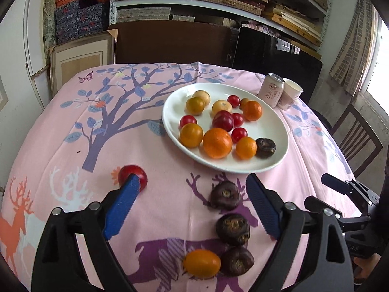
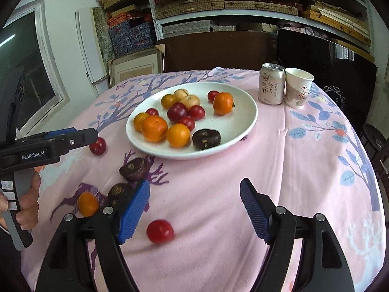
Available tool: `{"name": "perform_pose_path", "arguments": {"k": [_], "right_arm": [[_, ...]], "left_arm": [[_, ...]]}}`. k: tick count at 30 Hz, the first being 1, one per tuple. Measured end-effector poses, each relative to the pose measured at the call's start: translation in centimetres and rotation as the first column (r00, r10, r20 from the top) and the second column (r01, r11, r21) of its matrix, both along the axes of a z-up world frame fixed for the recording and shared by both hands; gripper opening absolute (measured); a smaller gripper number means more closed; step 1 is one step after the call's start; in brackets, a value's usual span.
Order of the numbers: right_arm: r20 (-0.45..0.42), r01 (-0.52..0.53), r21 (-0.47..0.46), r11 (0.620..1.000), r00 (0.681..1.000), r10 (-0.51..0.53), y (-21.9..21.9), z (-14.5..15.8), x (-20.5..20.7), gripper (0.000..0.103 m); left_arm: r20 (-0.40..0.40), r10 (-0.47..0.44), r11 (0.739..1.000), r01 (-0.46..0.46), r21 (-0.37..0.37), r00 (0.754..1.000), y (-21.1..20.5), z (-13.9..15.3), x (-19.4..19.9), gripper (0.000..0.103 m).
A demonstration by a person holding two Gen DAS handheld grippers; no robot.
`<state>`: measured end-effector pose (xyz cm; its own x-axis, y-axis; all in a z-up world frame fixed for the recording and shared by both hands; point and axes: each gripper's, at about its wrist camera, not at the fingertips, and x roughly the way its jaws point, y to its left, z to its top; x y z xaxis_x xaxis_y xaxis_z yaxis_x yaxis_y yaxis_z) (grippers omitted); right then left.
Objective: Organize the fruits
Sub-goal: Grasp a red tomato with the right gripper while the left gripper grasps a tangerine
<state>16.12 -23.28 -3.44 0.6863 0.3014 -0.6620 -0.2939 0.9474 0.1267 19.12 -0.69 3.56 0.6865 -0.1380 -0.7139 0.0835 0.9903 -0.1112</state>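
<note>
Fruit lies in two groups on the pink tablecloth (image 2: 279, 160): most of it sits on the white plate (image 2: 240, 131), while a few pieces are scattered on the cloth near the two grippers. The left gripper (image 1: 192, 199) has its jaws spread wide and grasps nothing; a red plum (image 1: 132, 177) lies just beyond its left finger, and three dark water chestnuts (image 1: 225, 194) and a yellow-orange kumquat (image 1: 201, 264) lie between and below its fingers. The right gripper (image 2: 194, 199) is likewise released and empty, with a red cherry tomato (image 2: 160, 231) on the cloth just inside its left finger.

The step in hand appears to be picking a loose fruit to carry to the plate. For the right gripper the tomato is the natural choice: it should shift left to centre the tomato between the pads, come down until they bracket its widest part, and close gently, since a round, smooth tomato can roll away or bruise. The left gripper would do well to take the nearest chestnut alone, keeping clear of its neighbours. On the crowded plate, the open patch at the right looks the safest place to set fruit down.
</note>
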Motion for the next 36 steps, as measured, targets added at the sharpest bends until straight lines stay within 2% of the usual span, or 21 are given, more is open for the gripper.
{"name": "perform_pose_path", "arguments": {"k": [5,10,11,13,14,15,18,24,28,31,36], "right_arm": [[-0.03,-0.043,-0.072,0.996,0.999,0.041,2.0,-1.4,-2.5,0.077],[-0.061,-0.075,-0.154,0.985,0.996,0.066,4.3,-3.1,-3.0,0.076],[-0.066,-0.076,-0.168,0.983,0.996,0.066,4.6,-3.4,-2.8,0.073],[-0.09,-0.084,-0.18,0.98,0.994,0.068,5.1,-4.0,-2.2,0.056],[-0.102,-0.085,-0.181,0.98,0.993,0.067,5.3,-4.3,-2.0,0.035],[-0.112,-0.085,-0.18,0.98,0.992,0.065,5.4,-4.6,-1.7,0.031],[-0.085,-0.078,-0.17,0.982,0.994,0.064,5.3,-4.7,-1.9,0.03],[-0.084,-0.056,-0.045,0.997,0.995,0.052,3.1,-4.4,-1.7,0.03],[-0.09,-0.07,-0.02,0.997,0.994,0.068,3.0,-4.4,-1.9,0.031],[-0.077,-0.08,-0.013,0.997,0.994,0.079,3.2,-4.0,-2.2,0.031],[-0.082,-0.095,-0.006,0.995,0.992,0.094,3.3,-4.0,-2.2,0.031]], "left_arm": [[-0.005,0.004,1.0,-0.004,0.02,1.0,0.5,-0.9,-2.9,0.087],[-0.024,-0.007,0.999,0.008,0.037,1.0,1.3,-1.8,-4.8,0.087],[-0.028,-0.01,0.999,0.011,0.042,1.0,1.4,-1.9,-5.0,0.087],[-0.038,-0.015,0.998,0.017,0.052,0.999,1.7,-2.3,-5.5,0.087],[-0.042,-0.017,0.998,0.019,0.058,0.999,1.8,-2.5,-5.7,0.087],[-0.047,-0.021,0.998,0.024,0.064,0.999,1.9,-2.7,-6.0,0.087],[-0.072,-0.033,0.996,0.038,0.076,0.997,2.2,-3.6,-6.4,0.087],[-0.097,-0.076,0.992,0.085,0.095,0.992,1.6,-5.1,-7.4,0.087],[-0.118,-0.101,0.983,0.117,0.142,0.988,0.5,-6.2,-7.3,0.087],[-0.137,-0.116,0.977,0.138,0.164,0.984,-0.1,-7.0,-6.7,0.076],[-0.152,-0.131,0.974,0.156,0.166,0.98,-0.7,-7.6,-5.1,0.073]]}}
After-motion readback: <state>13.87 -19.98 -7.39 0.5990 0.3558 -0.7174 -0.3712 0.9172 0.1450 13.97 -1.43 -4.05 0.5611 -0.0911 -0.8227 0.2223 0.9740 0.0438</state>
